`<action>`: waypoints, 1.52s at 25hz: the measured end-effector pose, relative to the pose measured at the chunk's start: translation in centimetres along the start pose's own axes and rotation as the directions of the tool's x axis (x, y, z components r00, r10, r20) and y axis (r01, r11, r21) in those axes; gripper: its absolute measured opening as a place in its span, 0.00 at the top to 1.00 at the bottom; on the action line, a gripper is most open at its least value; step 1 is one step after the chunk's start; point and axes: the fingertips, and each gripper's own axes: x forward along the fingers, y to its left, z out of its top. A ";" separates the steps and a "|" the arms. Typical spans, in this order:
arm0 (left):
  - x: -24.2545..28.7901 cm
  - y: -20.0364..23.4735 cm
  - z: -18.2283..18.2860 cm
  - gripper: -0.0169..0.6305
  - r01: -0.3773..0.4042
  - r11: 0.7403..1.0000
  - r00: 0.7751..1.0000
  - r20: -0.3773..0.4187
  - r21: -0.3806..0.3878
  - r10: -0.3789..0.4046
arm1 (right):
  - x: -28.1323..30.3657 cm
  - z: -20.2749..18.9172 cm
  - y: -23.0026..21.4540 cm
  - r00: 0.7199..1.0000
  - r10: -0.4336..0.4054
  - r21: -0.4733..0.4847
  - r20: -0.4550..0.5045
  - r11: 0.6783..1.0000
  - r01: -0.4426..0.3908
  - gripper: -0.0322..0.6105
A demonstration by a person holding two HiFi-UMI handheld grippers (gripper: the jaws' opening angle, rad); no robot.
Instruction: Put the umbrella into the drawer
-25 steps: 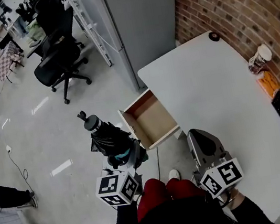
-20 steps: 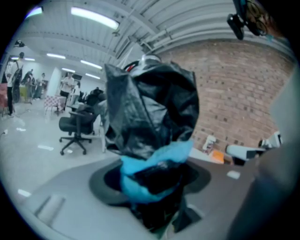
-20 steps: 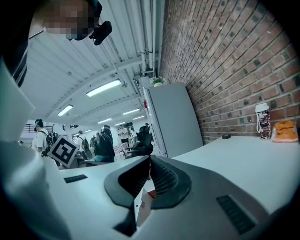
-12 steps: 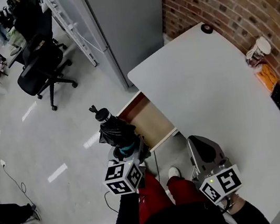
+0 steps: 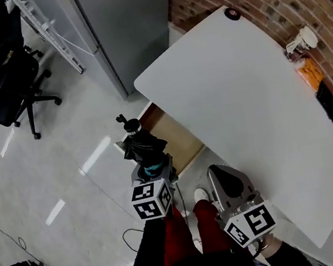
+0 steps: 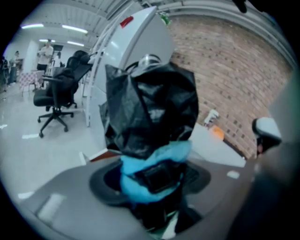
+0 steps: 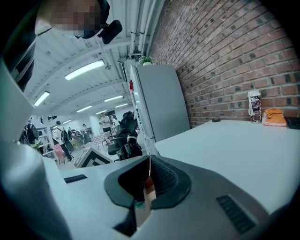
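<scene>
Left gripper is clamped on the folded black umbrella. Its fingers grip the lower end by the blue strap, so the long body sticks out ahead, free to go in first. The umbrella is in the air, not in yet, right at the outer rim of the open drawer. Can't tell whether its far end is already over the inside. The drawer stands pulled out from under the tabletop's left edge, near the corner toward the grey cabinet, with its wooden inside bare, ready to take the umbrella. Gripper tilted downward, likely to lay the umbrella along the drawer's length, not drop it upright.

Right gripper has its fingers pressed together with nothing between them. It hangs off the tabletop's near edge, beside the drawer, out of the left one's way; probably waiting to push the drawer closed. A cup sits at the tabletop's far edge by the brick wall, not involved.
</scene>
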 end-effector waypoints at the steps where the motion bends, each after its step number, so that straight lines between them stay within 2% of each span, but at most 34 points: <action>1: 0.7 0.3 -0.4 0.56 0.010 1.000 1.000 -0.018 0.008 -0.010 | 0.5 -0.5 0.1 1.000 -0.013 0.001 -0.010 1.000 0.013 0.93; 9: 4.6 1.6 -3.6 0.56 0.093 0.995 0.986 -0.141 0.048 -0.085 | 3.3 -4.3 0.1 0.991 -0.110 0.019 -0.078 0.994 0.112 0.93; 16: 6.7 1.8 -5.5 0.56 0.133 0.990 0.973 -0.198 0.057 -0.119 | 5.1 -6.4 -0.4 0.982 -0.154 0.035 -0.107 0.987 0.159 0.93; 22: 8.4 1.3 -7.2 0.56 0.151 0.988 0.961 -0.241 0.039 -0.137 | 5.6 -8.7 -0.1 0.976 -0.156 0.073 -0.149 0.983 0.168 0.93; 32: 10.9 1.0 -9.3 0.56 0.156 0.988 0.944 -0.294 -0.005 -0.150 | 6.5 -11.8 -1.3 0.966 -0.168 0.085 -0.197 0.979 0.187 0.93; 38: 12.7 0.9 -10.2 0.56 0.153 0.988 0.932 -0.331 -0.001 -0.144 | 7.1 -13.1 -2.3 0.962 -0.161 0.100 -0.222 0.977 0.187 0.93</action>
